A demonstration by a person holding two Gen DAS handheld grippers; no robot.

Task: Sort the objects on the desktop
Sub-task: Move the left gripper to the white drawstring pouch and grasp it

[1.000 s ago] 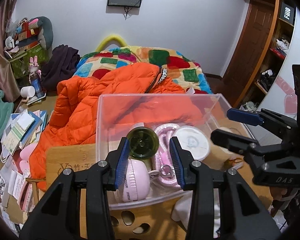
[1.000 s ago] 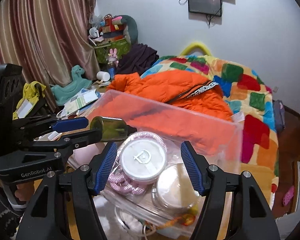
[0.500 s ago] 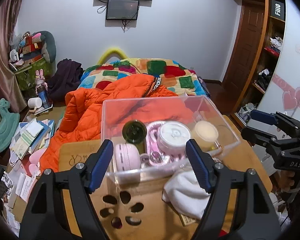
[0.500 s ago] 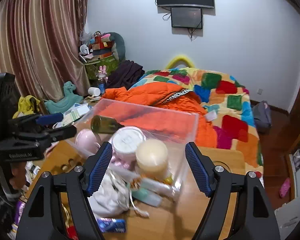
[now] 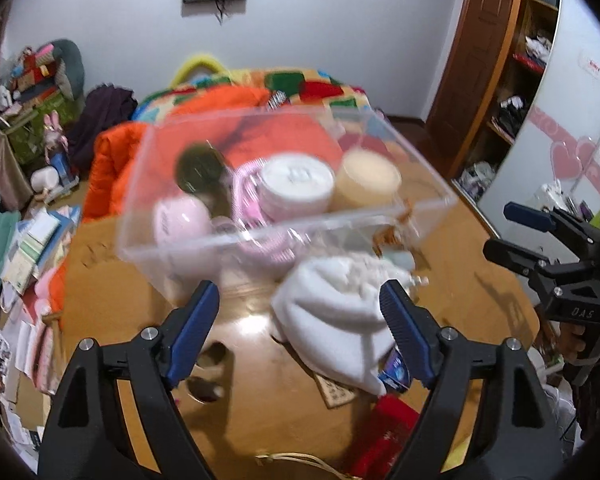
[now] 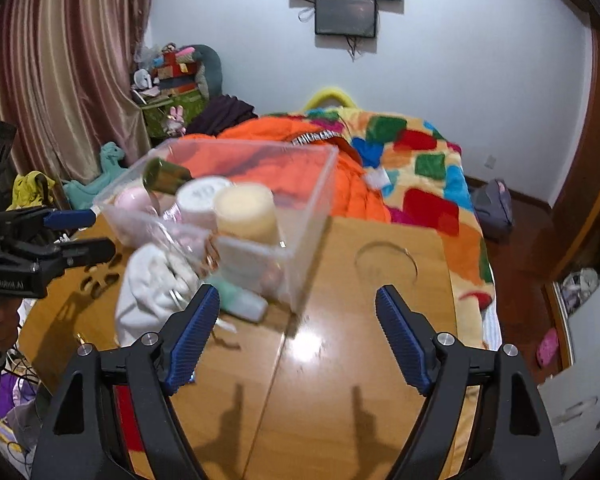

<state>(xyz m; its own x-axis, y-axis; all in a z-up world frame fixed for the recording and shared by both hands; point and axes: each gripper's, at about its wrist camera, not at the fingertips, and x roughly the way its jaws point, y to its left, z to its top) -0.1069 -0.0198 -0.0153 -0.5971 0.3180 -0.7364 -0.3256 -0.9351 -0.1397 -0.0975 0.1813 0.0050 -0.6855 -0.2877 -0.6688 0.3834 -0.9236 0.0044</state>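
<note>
Left claw point(image 5: 300, 320) spread wide, empty, above the tabletop point(image 5: 460, 280). Right claw point(image 6: 298, 326) likewise apart, empty. At 12 o'clock from the left claw: white cloth point(image 5: 332, 304), touching the clear bin point(image 5: 284, 224). Cloth looks soft, light, floppy; pinch a bunched fold near its top. Bin walls probably slick.
</note>
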